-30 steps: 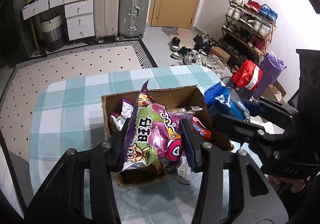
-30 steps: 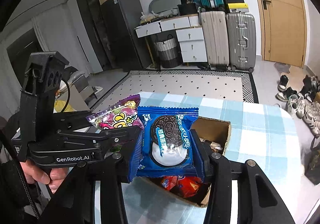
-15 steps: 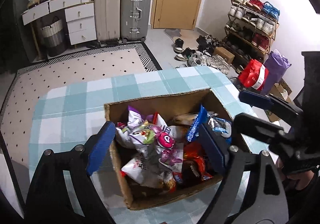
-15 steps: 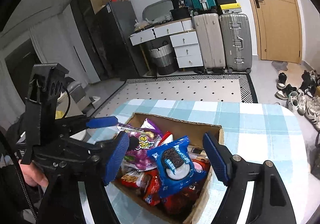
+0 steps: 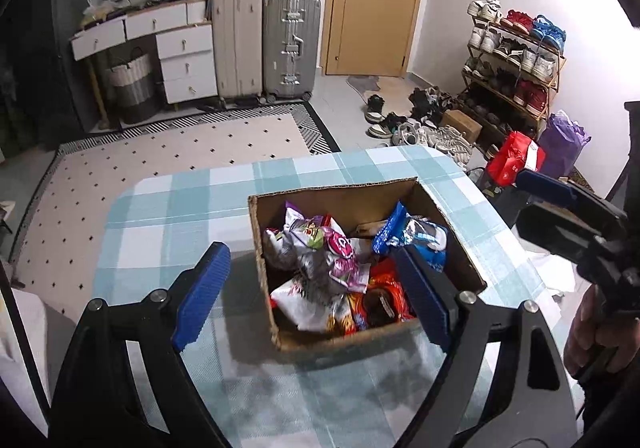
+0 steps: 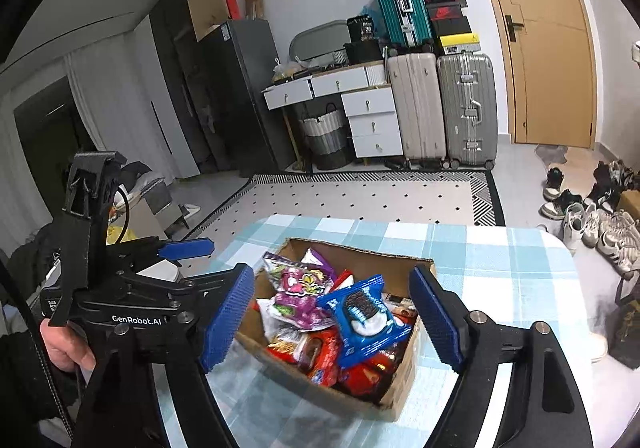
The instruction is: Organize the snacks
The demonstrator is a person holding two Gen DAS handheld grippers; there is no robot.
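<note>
snacks sit heaped in one cardboard box on the checked table, near its right edge and well back from the far edge. going left to right in the left wrist view: one purple and green bag lies on top at the left side of the box, one blue cookie pack leans at the right side, and several red packets lie underneath, too jumbled to count. two grippers are in play. the left gripper hangs over the near edge of the box with its blue pads spread wide and nothing between them. the right gripper hangs likewise over the box, fingers wide apart and empty.

risk, as i judge it: the cookie pack lies tilted on the heap, close to the box's rim, so a nudge from a passing finger could tip it out onto the table. the box is light and unheld; a finger catching its wall could drag it toward the table's right edge.
</note>
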